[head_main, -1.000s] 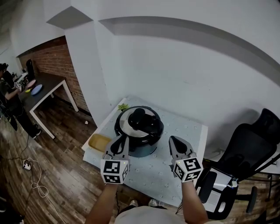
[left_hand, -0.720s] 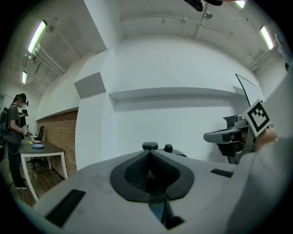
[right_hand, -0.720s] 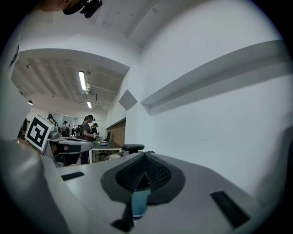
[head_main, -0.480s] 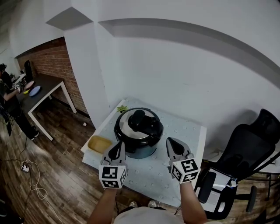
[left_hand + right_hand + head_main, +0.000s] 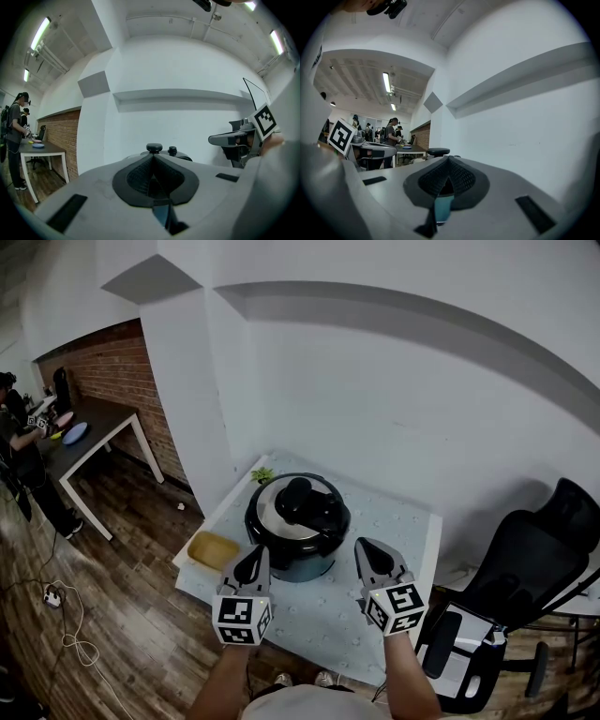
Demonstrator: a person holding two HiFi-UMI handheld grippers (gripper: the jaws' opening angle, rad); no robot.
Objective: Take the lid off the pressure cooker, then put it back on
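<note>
The left claw [image 5: 252,555] has just shut: a second ago its jaws stood a little apart by the near left side of the cooker [image 5: 296,542], and now its own view shows the two pads pressed together with nothing between them; only the knob [image 5: 154,148] on top of the lid shows beyond the tips. The right claw [image 5: 367,549] is closed and empty as well, level with the left one and apart from the cooker's right side; it looks much as it did in the earlier frames. The cooker has not moved; it stands near the back left of the table [image 5: 403,521], with the lid [image 5: 281,518] seated on it and its black handle [image 5: 302,499] across the top; a yellow dish [image 5: 213,547] lies just left of it. Neither claw touches cooker or lid. Since the left claw closed on air, no grip has come of it; judged from how things lie, either the lid is already back on or it has yet to be lifted, and the frames do not settle which. If it is yet to be lifted, a claw must first open and go to the handle.
</note>
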